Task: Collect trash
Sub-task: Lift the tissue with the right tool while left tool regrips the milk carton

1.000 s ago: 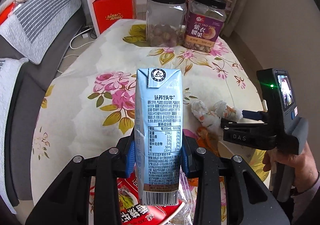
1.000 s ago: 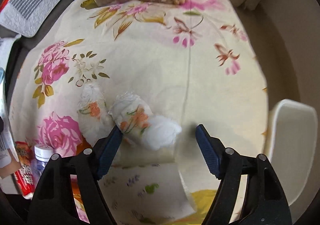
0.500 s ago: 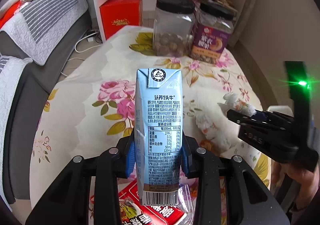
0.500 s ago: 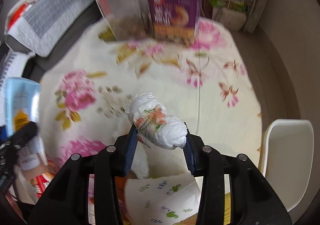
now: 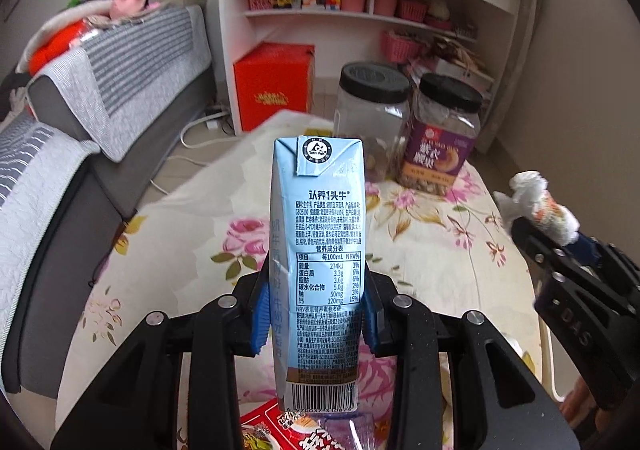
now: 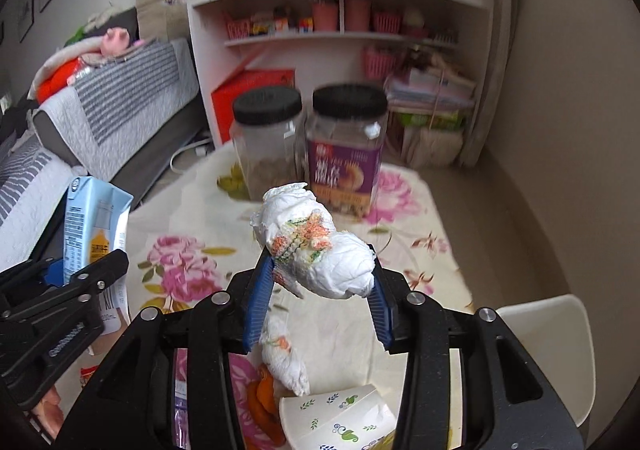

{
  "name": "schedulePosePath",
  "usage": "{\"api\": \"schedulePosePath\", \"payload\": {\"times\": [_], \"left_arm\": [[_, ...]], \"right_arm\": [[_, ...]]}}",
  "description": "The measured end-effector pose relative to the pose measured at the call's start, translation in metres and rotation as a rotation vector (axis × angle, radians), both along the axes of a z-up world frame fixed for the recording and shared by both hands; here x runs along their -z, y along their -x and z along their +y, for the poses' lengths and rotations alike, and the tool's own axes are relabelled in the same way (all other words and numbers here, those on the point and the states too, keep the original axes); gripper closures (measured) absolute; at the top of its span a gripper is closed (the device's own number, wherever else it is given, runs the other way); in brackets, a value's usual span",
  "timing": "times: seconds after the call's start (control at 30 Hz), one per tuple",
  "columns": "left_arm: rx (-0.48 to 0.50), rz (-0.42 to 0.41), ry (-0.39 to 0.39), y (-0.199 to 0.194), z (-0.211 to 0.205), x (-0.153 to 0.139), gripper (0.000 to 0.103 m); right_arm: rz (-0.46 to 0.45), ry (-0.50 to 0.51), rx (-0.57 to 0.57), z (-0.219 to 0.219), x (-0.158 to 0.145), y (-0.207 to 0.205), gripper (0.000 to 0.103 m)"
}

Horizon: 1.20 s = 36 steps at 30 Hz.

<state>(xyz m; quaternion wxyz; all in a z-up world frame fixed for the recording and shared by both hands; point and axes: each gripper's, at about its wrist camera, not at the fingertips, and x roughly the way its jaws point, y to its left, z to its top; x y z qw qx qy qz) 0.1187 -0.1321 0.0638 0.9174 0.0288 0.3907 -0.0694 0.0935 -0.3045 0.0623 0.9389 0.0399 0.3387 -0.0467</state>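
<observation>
Left gripper (image 5: 316, 314) clamped on upright blue milk carton (image 5: 318, 250), carton standing up between pads. Right gripper (image 6: 318, 290) closed on crumpled tissue wad (image 6: 316, 250), raised above floral tablecloth (image 6: 400, 210); second tissue wad (image 6: 286, 358) lies beneath jaws.

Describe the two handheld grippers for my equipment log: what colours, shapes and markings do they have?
Both are black plastic with angular, triangular-cutout fingers, silver round bolt heads at the joints and ribbed blue pads at the tips. The left gripper and right gripper look alike. Seen side-on, the right one carries raised lettering reading DAS; the left one's side lettering is too blurred to read. No cables or sleeves are visible.
</observation>
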Motion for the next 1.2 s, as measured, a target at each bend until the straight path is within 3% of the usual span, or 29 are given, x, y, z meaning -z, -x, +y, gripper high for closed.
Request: {"api": "schedulePosePath", "payload": {"times": [0.37, 0.53, 0.63, 0.73, 0.8, 0.87, 0.93, 1.07, 1.2], "left_arm": [[-0.012, -0.1, -0.012, 0.012, -0.021, -0.018, 0.068], [0.018, -0.096, -0.003, 0.015, -0.031, -0.02, 0.07], [0.072, 0.043, 0.004, -0.002, -0.036, -0.006, 0.069], [0.122, 0.313, 0.005, -0.03, -0.04, 0.031, 0.057], [0.13, 0.42, -0.032, -0.037, -0.043, 0.051, 0.057], [0.087, 0.482, -0.051, -0.044, -0.038, 0.069, 0.049], [0.02, 0.541, 0.011, -0.05, -0.026, 0.079, 0.035], [-0.096, 0.614, 0.177, -0.059, -0.001, 0.091, 0.034], [-0.198, 0.627, 0.251, -0.062, 0.005, 0.099, 0.03]], "right_arm": [[-0.1, 0.052, 0.044, -0.012, -0.017, 0.023, 0.062], [-0.105, 0.051, 0.054, -0.021, -0.021, 0.032, 0.062], [-0.097, 0.042, 0.068, -0.029, -0.023, 0.037, 0.062], [-0.086, 0.03, 0.083, -0.036, -0.023, 0.04, 0.061], [-0.079, 0.023, 0.088, -0.041, -0.023, 0.04, 0.061], [-0.072, 0.026, 0.088, -0.044, -0.022, 0.04, 0.061], [-0.064, 0.025, 0.086, -0.045, -0.021, 0.04, 0.061], [-0.05, 0.02, 0.073, -0.042, -0.018, 0.038, 0.06], [-0.043, 0.019, 0.056, -0.038, -0.017, 0.035, 0.06]]}}
